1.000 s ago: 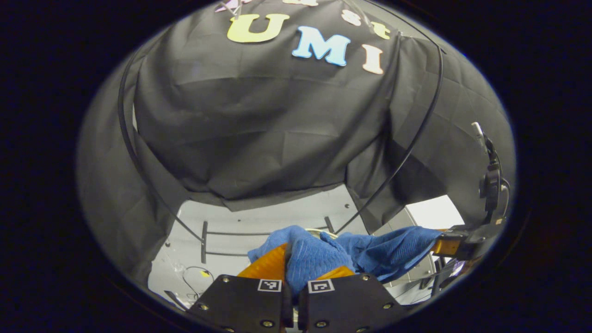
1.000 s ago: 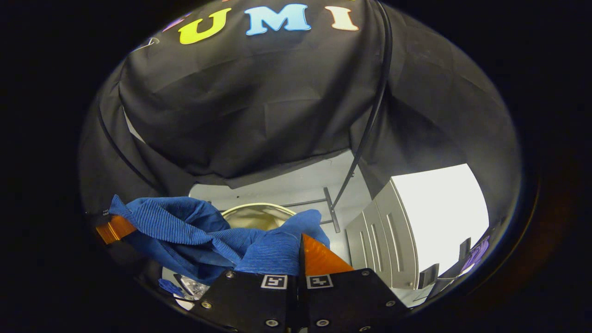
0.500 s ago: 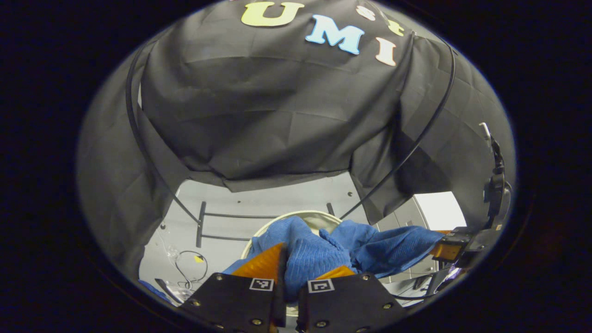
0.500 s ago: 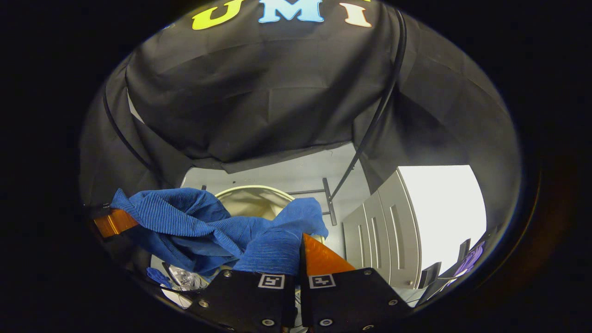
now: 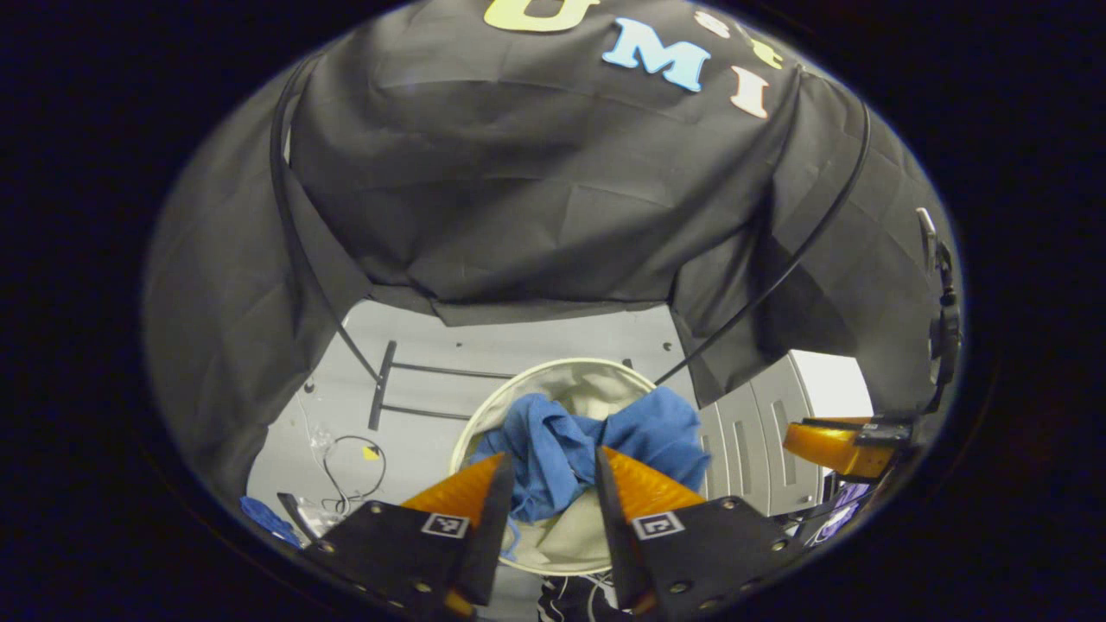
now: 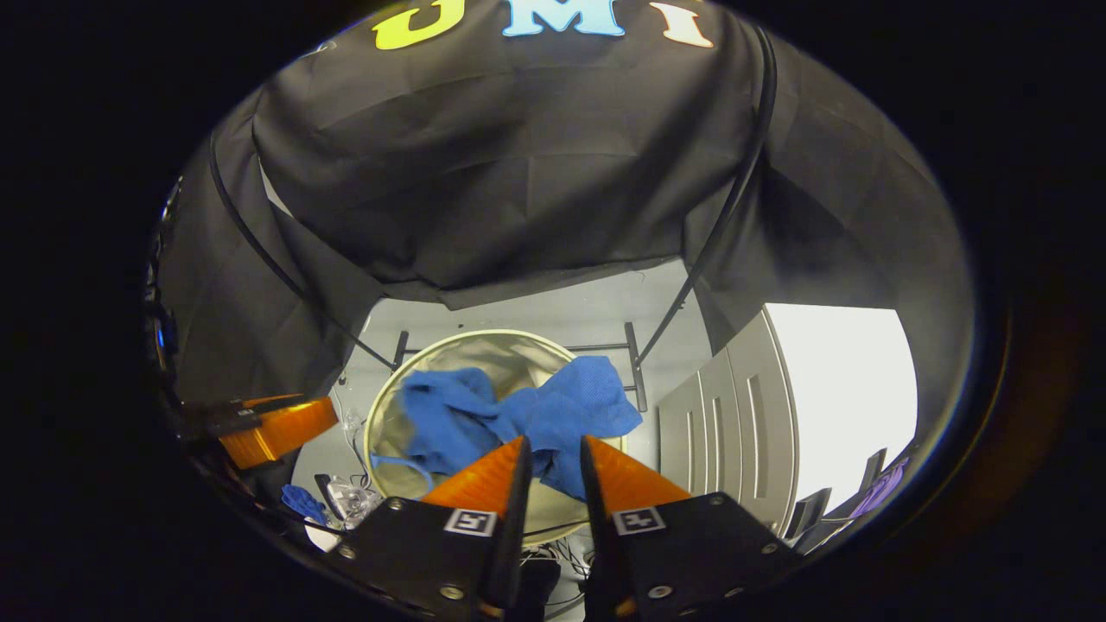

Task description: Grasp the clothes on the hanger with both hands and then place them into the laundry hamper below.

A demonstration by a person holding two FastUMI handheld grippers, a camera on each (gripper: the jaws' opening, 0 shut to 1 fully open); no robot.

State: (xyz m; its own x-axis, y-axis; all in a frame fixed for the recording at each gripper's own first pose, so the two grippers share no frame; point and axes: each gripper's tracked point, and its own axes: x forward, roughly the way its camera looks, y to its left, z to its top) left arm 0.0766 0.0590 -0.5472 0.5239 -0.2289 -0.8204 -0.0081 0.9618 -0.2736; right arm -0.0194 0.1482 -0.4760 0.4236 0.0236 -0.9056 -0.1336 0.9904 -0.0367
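Observation:
The blue ribbed garment (image 5: 587, 436) is bunched in the mouth of the round cream laundry hamper (image 5: 553, 369) on the floor below me. My left gripper (image 5: 553, 462) hangs above it, open, its fingers apart with nothing between them. In the right gripper view the garment (image 6: 518, 410) sprawls across the hamper (image 6: 467, 335), one fold reaching over the right rim. My right gripper (image 6: 555, 445) is open too and holds nothing. Each view catches the other gripper off to the side: the right gripper (image 5: 834, 445) and the left gripper (image 6: 276, 429).
A white panelled cabinet (image 6: 734, 432) stands right of the hamper. Black stand feet (image 5: 384, 393) and thin black poles (image 6: 717, 233) rise behind it. Loose cables (image 5: 346, 466) and a small blue item (image 6: 302, 501) lie on the grey floor to the left.
Both grippers have opened and let go of the blue garment, which has dropped from between them into the hamper. Both views have tilted further down towards the hamper.

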